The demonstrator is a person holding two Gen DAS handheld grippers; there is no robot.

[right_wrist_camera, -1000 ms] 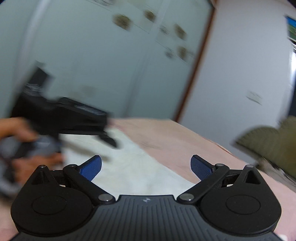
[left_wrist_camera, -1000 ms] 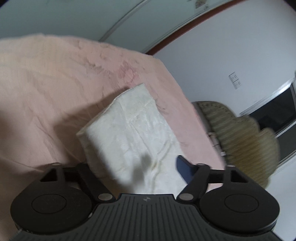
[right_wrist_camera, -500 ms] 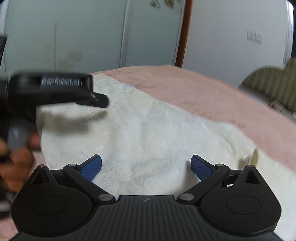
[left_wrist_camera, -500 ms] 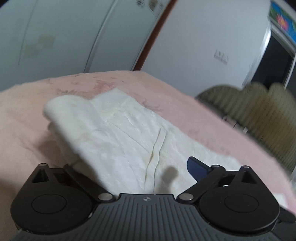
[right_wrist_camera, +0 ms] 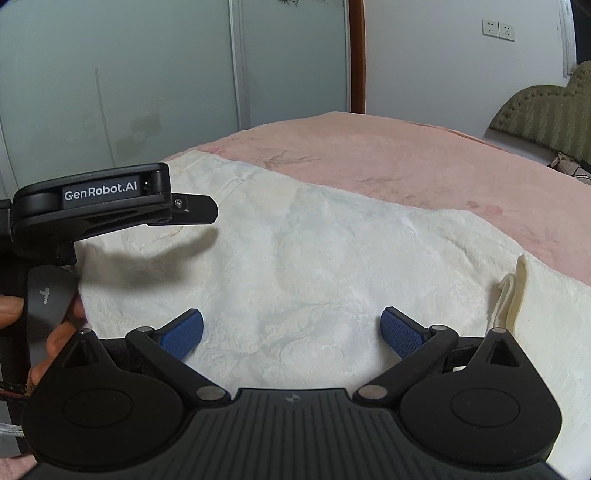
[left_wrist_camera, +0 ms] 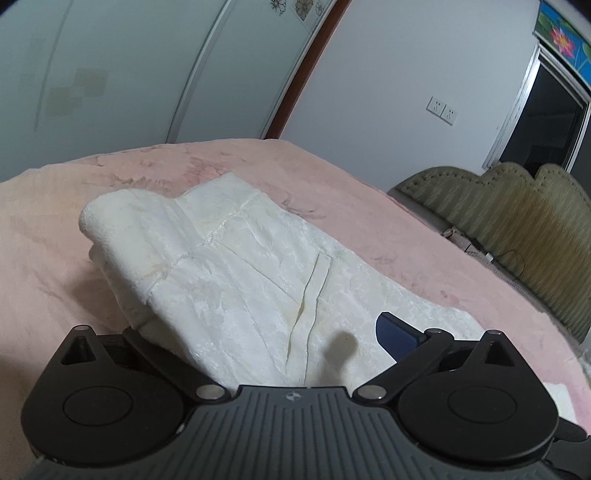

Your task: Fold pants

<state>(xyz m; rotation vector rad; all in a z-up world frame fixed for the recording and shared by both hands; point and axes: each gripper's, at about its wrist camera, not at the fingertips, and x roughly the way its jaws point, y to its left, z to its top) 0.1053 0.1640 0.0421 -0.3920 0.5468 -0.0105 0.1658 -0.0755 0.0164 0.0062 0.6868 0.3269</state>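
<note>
Cream-white pants (left_wrist_camera: 236, 280), folded into a long thick stack, lying on a bed covered with a pink blanket (left_wrist_camera: 388, 229). Seen from the left wrist view: stack running from near the camera toward the far left, folded end raised and rounded at the far left, a seam and pocket slit down the upper layer. Left claw (left_wrist_camera: 258, 343) low over the near end of the stack, jaws spread to their widest, having just been opening; cloth lying between the fingers but not pinched. Only the right blue pad (left_wrist_camera: 397, 338) in sight, the left one hidden behind the fabric.

Seen from the right wrist view: right claw (right_wrist_camera: 291, 332) also spread wide, both blue pads (right_wrist_camera: 183, 332) hovering just above the white fabric, nothing clamped between them. A loose cream strip (right_wrist_camera: 511, 295), perhaps a tie or loop, sticking up at the right edge of the pants. At the left, the left claw in side view, black with white lettering on its body, poised above the fabric and casting a shadow on it; fingers of a hand (right_wrist_camera: 55, 339) wrapped round its grey handle.

Behind the bed: pale sliding wardrobe doors (right_wrist_camera: 166, 74), a brown door frame (right_wrist_camera: 356, 55), a white wall with sockets (right_wrist_camera: 498, 29), and an olive tufted headboard (left_wrist_camera: 517, 221) on the right.
</note>
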